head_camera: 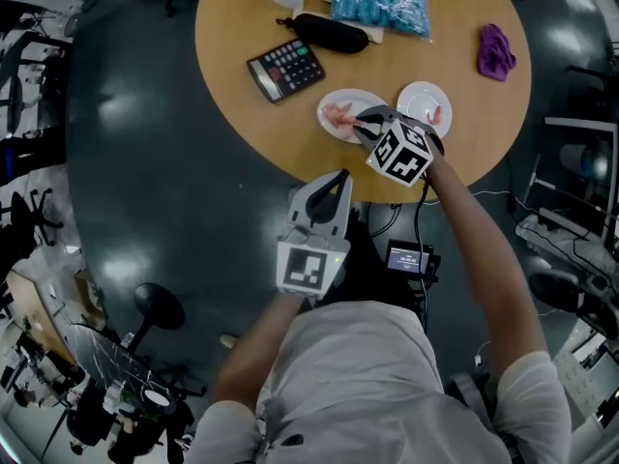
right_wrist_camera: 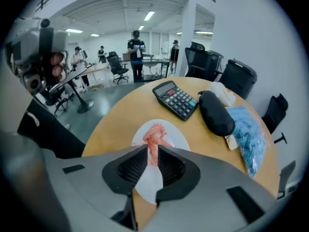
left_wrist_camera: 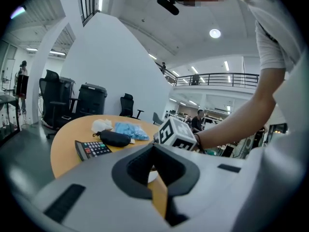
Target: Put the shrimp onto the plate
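- In the head view the right gripper (head_camera: pixel 364 124) and its marker cube (head_camera: pixel 399 155) cover the near edge of the plate (head_camera: pixel 340 98). The grip itself is hard to read there.
- The right gripper view shows it plainly. The right gripper (right_wrist_camera: pixel 152 151) has its jaws pinched on the pink shrimp (right_wrist_camera: pixel 154 133), which sits over the white plate (right_wrist_camera: pixel 177 137).
- The shrimp's lower end is hidden between the ribbed jaw pads.
- A second plate (head_camera: pixel 422 98) lies just right of the first. A small pink bit (head_camera: pixel 435 116) lies on it, too small to name.
- The left gripper (head_camera: pixel 340 176) hangs off the table's (head_camera: pixel 242 104) near edge. In its own view the left gripper (left_wrist_camera: pixel 153 147) has its jaws pressed together with nothing between them.
- From that view both plates are mostly blocked by the cube and the jaws.
- Beyond the plate, clear of it, lie a calculator (right_wrist_camera: pixel 175 99), a black pouch (right_wrist_camera: pixel 216 113) and a blue packet (right_wrist_camera: pixel 246 132).
- A purple cloth (head_camera: pixel 495 52) lies well apart at the table's right.
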A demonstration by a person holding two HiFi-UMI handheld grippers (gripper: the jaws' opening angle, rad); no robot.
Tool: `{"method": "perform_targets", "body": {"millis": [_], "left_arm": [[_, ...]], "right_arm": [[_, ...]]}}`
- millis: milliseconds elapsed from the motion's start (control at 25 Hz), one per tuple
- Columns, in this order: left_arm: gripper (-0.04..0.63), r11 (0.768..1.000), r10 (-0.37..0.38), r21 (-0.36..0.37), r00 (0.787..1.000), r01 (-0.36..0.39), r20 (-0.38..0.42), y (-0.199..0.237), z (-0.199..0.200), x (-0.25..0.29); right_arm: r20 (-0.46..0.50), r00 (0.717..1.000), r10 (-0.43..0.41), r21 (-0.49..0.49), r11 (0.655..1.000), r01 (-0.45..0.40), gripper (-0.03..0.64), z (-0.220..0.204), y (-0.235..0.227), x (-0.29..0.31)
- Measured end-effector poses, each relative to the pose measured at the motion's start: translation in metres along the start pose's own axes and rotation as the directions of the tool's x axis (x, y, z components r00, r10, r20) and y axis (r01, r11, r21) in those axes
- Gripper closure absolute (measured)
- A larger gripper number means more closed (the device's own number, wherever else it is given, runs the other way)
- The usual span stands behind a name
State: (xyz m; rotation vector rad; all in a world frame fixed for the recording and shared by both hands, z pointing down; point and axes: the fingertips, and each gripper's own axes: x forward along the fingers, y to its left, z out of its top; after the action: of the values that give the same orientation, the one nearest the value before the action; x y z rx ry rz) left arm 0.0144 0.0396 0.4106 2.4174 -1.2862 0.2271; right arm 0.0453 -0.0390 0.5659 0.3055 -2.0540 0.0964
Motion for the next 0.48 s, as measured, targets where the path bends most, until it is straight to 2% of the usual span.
{"method": "perform_targets", "body": {"millis": [40,80,200,320,480], "left_arm": [[0.588,1.000,0.000,-0.008,1.000,0.000,-0.003,0.002,-0.001,0.001],[0.588,1.000,0.000,-0.014,1.000,0.000,-0.005,0.004,-0.003,0.001],[0.588,1.000,0.001,-0.018,1.000,-0.001,-0.006,0.012,-0.006,0.001],[0.588,1.000,-0.012,0.029,1.000,0.012,-0.010,0.019,-0.012,0.000],[0.588,0.999,0.019,-0.044,1.000,-0.019,-0.005,0.026,-0.009,-0.003]], "right_arm": [[-0.029,0.999,0.014,-0.033,0.999,-0.015,0.538,-0.001,-0.001,0.007],[-0.059,0.998,0.028,-0.064,0.997,-0.032,0.529,-0.002,-0.002,0.013],[-0.146,0.987,0.071,-0.141,0.986,-0.092,0.529,-0.004,-0.003,0.028],[-0.224,0.966,0.128,-0.184,0.968,-0.171,0.529,-0.006,0.001,0.037],[-0.308,0.940,0.149,-0.222,0.949,-0.224,0.531,-0.009,0.002,0.044]]}}
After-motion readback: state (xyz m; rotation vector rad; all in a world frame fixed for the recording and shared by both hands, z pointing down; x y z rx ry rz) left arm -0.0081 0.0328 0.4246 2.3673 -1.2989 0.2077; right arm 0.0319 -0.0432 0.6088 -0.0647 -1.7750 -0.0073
